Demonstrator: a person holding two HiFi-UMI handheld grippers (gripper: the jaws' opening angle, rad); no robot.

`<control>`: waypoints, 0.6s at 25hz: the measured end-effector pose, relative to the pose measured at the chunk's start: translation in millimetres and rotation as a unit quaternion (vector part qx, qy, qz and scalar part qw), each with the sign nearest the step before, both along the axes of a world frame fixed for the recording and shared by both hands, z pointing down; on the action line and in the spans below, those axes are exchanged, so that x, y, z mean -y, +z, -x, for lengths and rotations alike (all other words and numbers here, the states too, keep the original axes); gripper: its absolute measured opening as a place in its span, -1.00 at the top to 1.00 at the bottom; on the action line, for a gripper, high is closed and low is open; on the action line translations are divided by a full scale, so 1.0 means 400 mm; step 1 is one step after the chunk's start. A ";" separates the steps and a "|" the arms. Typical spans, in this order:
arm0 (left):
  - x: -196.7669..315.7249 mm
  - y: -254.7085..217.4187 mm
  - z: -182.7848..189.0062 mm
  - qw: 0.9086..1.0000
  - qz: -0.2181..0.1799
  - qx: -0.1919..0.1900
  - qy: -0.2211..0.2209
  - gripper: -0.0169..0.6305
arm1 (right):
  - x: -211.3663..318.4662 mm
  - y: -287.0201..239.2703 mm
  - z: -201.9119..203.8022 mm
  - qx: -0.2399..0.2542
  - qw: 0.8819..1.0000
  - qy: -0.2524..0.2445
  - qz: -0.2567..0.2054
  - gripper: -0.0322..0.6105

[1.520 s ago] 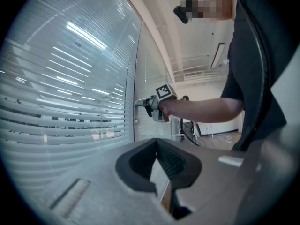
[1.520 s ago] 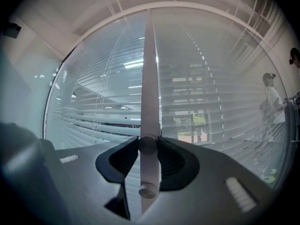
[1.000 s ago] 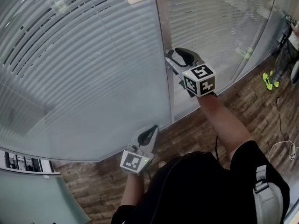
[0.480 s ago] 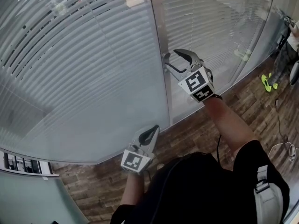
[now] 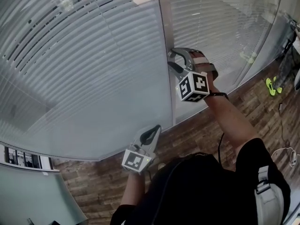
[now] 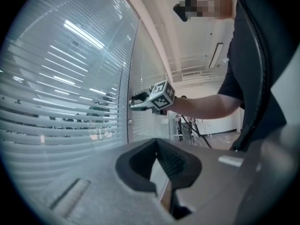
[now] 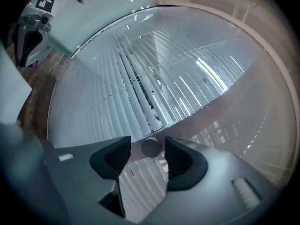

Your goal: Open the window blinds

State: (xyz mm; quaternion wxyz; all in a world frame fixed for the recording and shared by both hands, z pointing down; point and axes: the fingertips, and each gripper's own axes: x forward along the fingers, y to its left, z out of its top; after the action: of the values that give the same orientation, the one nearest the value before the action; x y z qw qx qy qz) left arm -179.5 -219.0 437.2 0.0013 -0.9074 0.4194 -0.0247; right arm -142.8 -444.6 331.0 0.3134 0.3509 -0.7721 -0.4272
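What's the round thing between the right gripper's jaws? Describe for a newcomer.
On the glass wall of slatted blinds, find the upright post between two panes. The knob is a small stub on it, between the right gripper's jaws, which have just been opening: round, unlike the flat slats.

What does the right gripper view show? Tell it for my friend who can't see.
The right gripper's two dark jaws stand apart, having just been opening, with a small round knob between them, ungripped. Behind it runs a glass wall with pale slatted blinds; the left gripper hangs at the top left.
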 end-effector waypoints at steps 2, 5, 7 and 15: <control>-0.003 0.001 0.004 1.000 0.001 0.001 -0.004 0.93 | 0.003 -0.001 -0.004 0.006 1.000 0.001 0.002 0.19; -0.008 0.005 0.011 1.000 0.004 0.003 -0.008 0.93 | 0.008 -0.004 -0.007 0.007 1.000 0.005 0.000 0.31; -0.008 0.005 0.013 1.000 0.005 0.003 -0.010 0.93 | 0.012 -0.005 -0.011 0.005 1.000 0.010 -0.005 0.40; -0.008 0.001 0.017 1.000 0.003 0.003 -0.010 0.94 | 0.016 -0.005 -0.011 -0.002 1.000 0.016 -0.012 0.52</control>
State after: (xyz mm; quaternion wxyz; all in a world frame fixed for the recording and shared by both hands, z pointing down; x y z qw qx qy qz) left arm -186.2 -215.8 437.8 -0.0005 -0.9031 0.4285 -0.0292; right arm -138.5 -451.0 329.1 0.3174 0.3662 -0.7607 -0.4319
